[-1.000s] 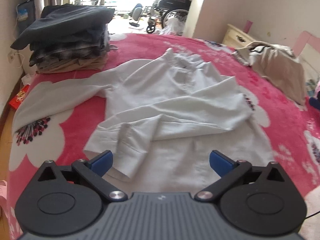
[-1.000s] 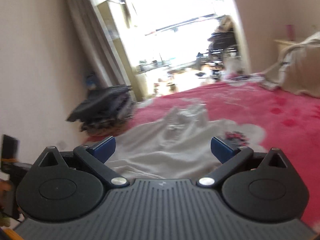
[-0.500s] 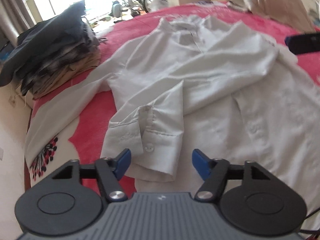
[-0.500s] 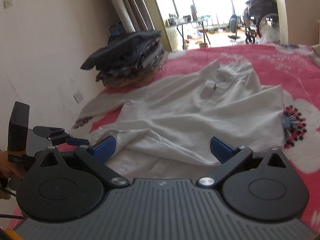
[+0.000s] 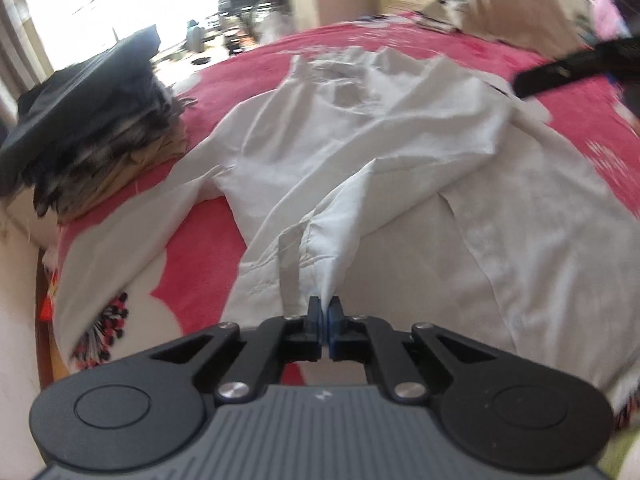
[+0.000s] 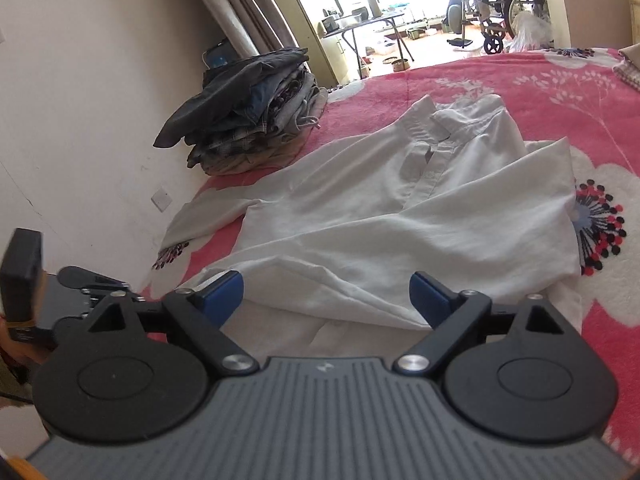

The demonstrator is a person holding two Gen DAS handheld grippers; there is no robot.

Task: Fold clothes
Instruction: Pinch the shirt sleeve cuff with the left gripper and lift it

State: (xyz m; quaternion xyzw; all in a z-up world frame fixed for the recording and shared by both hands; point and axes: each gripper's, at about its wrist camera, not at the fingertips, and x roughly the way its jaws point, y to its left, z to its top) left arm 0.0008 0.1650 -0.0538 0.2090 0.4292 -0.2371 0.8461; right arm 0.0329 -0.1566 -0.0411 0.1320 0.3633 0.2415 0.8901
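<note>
A crumpled white long-sleeved button-up cotton shirt (image 5: 400, 152) lies spread front-up on a pink fleece bed blanket with white flower print (image 5: 192, 232), collar toward the far end of the bed. One sleeve is folded across the chest; the other trails off toward the wall side.

The left gripper (image 5: 324, 309) is clenched on the cuff end of the folded sleeve; a pinch of white cloth rises from between its blue pads (image 5: 335, 312). The left wrist picture is motion-blurred, so the depth of the bite on the fabric cannot be judged.

The right gripper (image 6: 326, 293) is released, its jaws wide apart, low over the near part of the shirt (image 6: 360, 216). Contact with the cloth cannot be confirmed.

A stack of folded dark and checked garments (image 6: 252, 112) sits on the blanket (image 6: 560, 92) against the wall, beside the trailing sleeve. A wheelchair (image 6: 508, 4) stands in the bright room beyond.
</note>
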